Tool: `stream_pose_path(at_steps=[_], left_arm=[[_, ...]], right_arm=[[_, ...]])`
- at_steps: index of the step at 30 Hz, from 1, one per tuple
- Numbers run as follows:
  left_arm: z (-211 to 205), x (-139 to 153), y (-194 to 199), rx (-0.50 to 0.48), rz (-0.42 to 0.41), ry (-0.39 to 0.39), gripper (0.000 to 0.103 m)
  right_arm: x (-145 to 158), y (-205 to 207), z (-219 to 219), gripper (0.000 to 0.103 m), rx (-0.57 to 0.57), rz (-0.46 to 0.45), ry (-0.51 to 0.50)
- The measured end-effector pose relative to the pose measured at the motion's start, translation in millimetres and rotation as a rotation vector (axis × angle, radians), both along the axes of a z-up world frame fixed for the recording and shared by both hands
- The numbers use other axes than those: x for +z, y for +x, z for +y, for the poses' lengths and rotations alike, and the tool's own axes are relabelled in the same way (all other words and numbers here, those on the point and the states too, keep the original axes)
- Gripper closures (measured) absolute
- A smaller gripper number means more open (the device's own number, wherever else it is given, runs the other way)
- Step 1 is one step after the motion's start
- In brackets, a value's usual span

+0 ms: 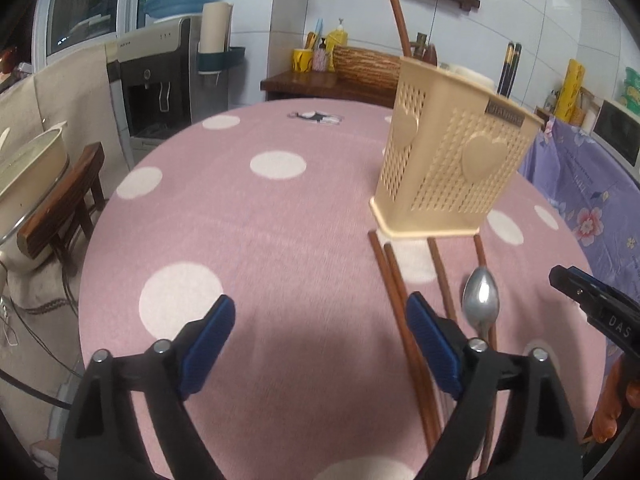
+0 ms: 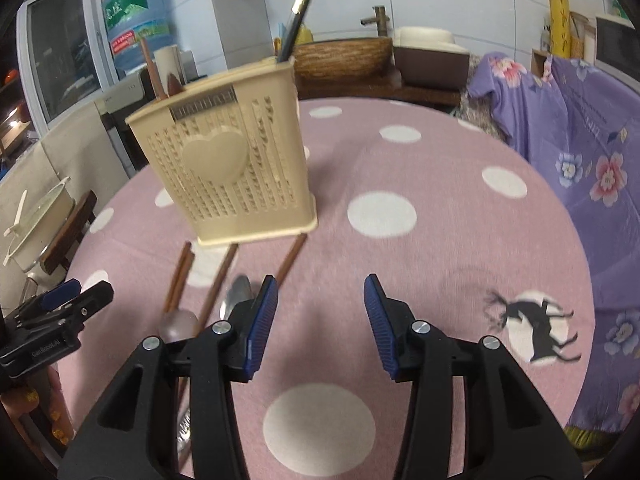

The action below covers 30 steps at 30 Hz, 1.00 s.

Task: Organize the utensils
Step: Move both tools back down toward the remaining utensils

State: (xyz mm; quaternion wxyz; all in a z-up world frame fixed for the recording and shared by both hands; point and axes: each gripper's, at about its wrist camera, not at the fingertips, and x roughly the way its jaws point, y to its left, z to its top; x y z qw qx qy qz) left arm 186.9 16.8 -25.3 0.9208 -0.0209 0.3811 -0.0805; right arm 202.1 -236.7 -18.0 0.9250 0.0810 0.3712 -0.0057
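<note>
partly hidden spoon behind left claw

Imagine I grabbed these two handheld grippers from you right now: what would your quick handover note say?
Left gripper: open, empty, above the tablecloth.
Right gripper: open, empty.
The beige utensil holder stands upright on the table.
Done: one brown chopstick and a dark pair already stand in it.
Left: four brown chopsticks and the metal spoon lie flat in front of the holder; the spoon is nearest your right gripper.
</note>
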Motion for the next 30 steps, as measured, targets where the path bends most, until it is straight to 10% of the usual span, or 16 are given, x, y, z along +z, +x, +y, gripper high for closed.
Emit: stream_pose_path(at_steps=[8, 30], left_arm=[[-16, -18, -7, -0.073, 0.062, -0.003, 0.043], [-31, -25, -5, -0.099, 0.091, 0.079, 0.058]], right_arm=[[-19, -9, 2, 0.057, 0.003, 0.045, 0.006], [-15, -8, 11, 0.057, 0.012, 0.052, -0.013]])
